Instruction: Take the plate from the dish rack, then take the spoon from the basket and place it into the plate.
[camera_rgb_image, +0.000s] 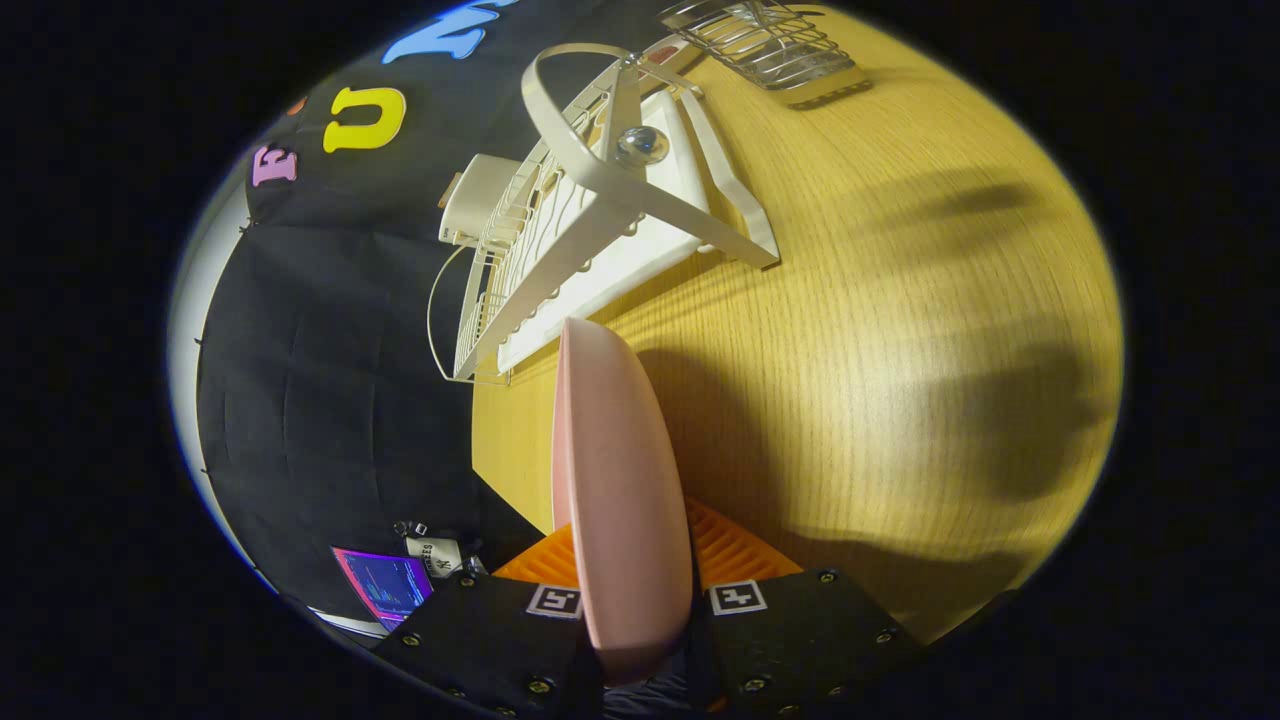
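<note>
A pink plate stands on edge between my two fingers, and my gripper is shut on its rim. The plate hangs above the wooden table, clear of the rack. Beyond the plate's far edge lies the white dish rack with its curved handle and white drip tray. Farther off, past the rack, a wire basket stands on the table; what it holds is hard to tell from here.
The table's edge runs along the rack's side, and the black cloth wall hangs past it. A lit screen and a small tagged item sit near my fingers off the table. Dark shadows fall on the bare wood.
</note>
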